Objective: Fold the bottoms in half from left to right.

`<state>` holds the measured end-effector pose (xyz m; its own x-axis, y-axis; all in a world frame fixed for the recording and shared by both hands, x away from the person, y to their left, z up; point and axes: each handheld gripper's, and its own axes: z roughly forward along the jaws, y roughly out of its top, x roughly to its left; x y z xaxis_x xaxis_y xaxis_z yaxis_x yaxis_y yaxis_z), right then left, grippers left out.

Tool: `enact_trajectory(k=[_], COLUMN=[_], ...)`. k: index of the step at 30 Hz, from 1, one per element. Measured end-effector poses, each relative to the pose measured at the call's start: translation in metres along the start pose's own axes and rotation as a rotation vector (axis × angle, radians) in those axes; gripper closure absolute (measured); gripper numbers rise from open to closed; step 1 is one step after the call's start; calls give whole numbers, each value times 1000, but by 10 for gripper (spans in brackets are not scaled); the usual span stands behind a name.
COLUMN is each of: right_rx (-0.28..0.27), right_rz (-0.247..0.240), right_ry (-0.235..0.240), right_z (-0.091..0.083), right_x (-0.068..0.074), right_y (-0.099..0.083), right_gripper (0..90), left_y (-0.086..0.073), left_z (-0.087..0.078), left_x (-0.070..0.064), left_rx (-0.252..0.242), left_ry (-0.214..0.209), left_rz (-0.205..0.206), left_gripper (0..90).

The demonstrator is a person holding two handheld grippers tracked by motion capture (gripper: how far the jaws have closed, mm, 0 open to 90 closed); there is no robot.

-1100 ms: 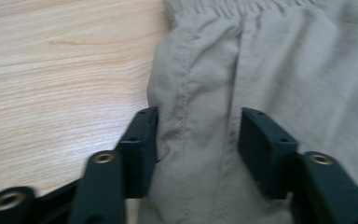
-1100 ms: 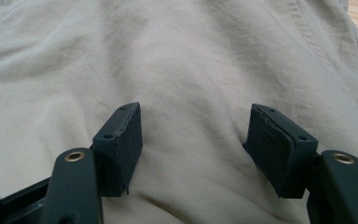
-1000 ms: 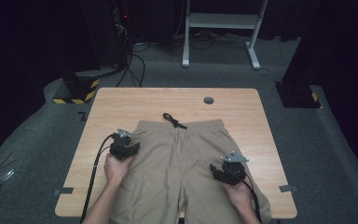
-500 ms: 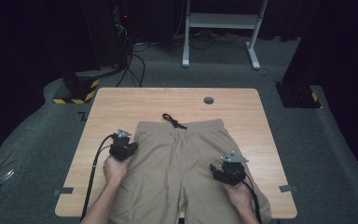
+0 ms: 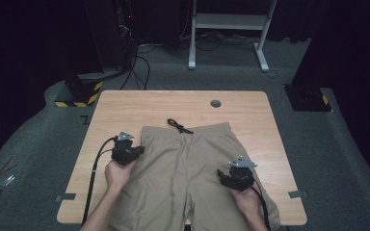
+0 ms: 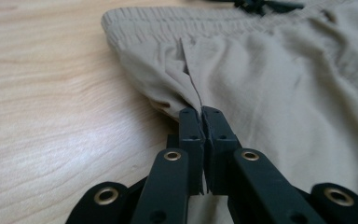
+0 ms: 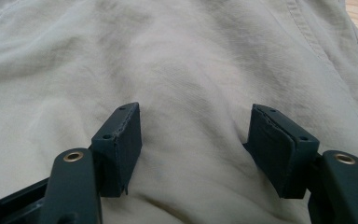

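Tan shorts (image 5: pixel 188 163) lie flat on the wooden table (image 5: pixel 125 108), waistband toward the far side, with a black drawstring (image 5: pixel 178 126) at the top. My left gripper (image 5: pixel 136 153) is at the shorts' left side seam, shut on a pinched fold of the cloth (image 6: pixel 186 88) just below the waistband (image 6: pixel 168 25). My right gripper (image 5: pixel 224 177) rests on the right leg of the shorts, jaws open, pads pressed down on the fabric (image 7: pixel 196 93) with nothing pinched between them.
A round cable grommet (image 5: pixel 216 103) sits near the table's far edge. Beyond the table stand a white frame (image 5: pixel 231 29) and black stands with yellow-black striped bases (image 5: pixel 77 96). Bare wood lies left of the shorts and behind them.
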<state>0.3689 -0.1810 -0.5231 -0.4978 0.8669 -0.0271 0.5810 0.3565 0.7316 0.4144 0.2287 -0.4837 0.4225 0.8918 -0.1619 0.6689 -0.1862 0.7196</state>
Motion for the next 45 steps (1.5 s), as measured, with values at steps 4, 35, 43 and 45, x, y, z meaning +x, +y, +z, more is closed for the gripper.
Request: enact_trajectory(k=[4, 35, 43, 45], right_rx=[-1, 0, 0, 1], right_rz=[0, 1, 1, 1], right_ry=[0, -1, -1, 1], right_z=[0, 0, 0, 0], right_x=[0, 0, 0, 0], right_y=[0, 0, 0, 0], right_gripper=[350, 350, 350, 350], left_y=[6, 47, 58, 61], left_z=[-6, -24, -25, -25], left_x=[-4, -49, -62, -67], left_rx=[-17, -100, -114, -117], left_ry=[-27, -202, -247, -257], left_rz=[-5, 49, 66, 72], left_gripper=[874, 875, 875, 875])
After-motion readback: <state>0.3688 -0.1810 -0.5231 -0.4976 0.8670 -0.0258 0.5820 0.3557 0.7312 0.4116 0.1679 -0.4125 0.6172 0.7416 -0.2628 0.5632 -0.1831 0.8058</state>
